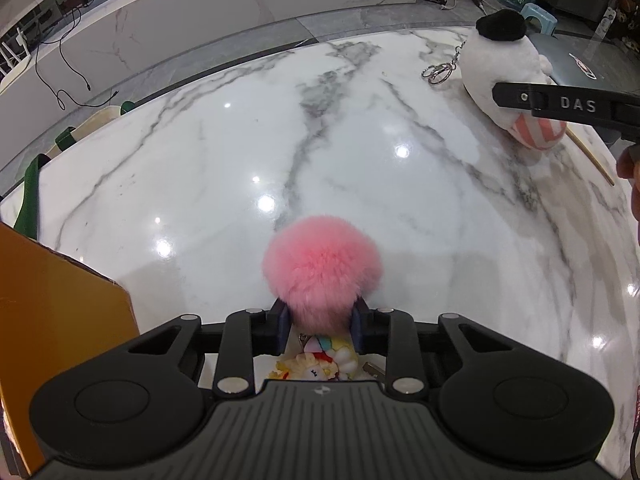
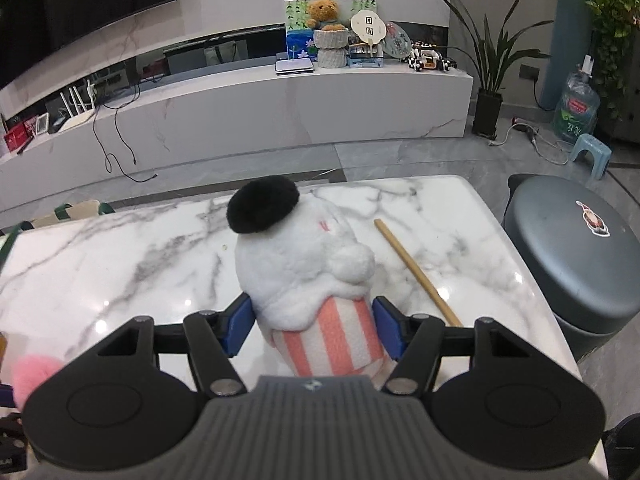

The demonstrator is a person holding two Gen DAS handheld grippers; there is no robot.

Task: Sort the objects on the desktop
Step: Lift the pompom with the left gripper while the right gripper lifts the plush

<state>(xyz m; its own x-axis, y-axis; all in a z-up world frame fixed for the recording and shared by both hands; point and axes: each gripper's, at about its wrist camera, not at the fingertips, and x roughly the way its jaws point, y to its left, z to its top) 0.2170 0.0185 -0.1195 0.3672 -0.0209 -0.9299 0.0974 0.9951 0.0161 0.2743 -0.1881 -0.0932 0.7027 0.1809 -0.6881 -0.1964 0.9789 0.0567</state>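
Observation:
My left gripper (image 1: 320, 322) is shut on a fluffy pink pompom (image 1: 320, 264), pinched at its base between both pads. A small colourful charm figure (image 1: 320, 362) hangs just behind the pads, attached to the pompom. In the right wrist view my right gripper (image 2: 316, 328) is shut on a white plush toy (image 2: 296, 268) with a black hat and a pink-striped base; the blue pads press on its lower sides. The left wrist view shows the same plush toy (image 1: 508, 68) far right, with a finger of the right gripper (image 1: 560, 104) across it and a metal keyring (image 1: 438, 72) beside it.
The white marble table (image 1: 280, 140) carries a wooden stick (image 2: 416, 272) right of the plush toy. An orange box (image 1: 52, 320) stands at the left gripper's left. A grey round stool (image 2: 576, 260) sits off the table's right edge. Chairs line the far left edge.

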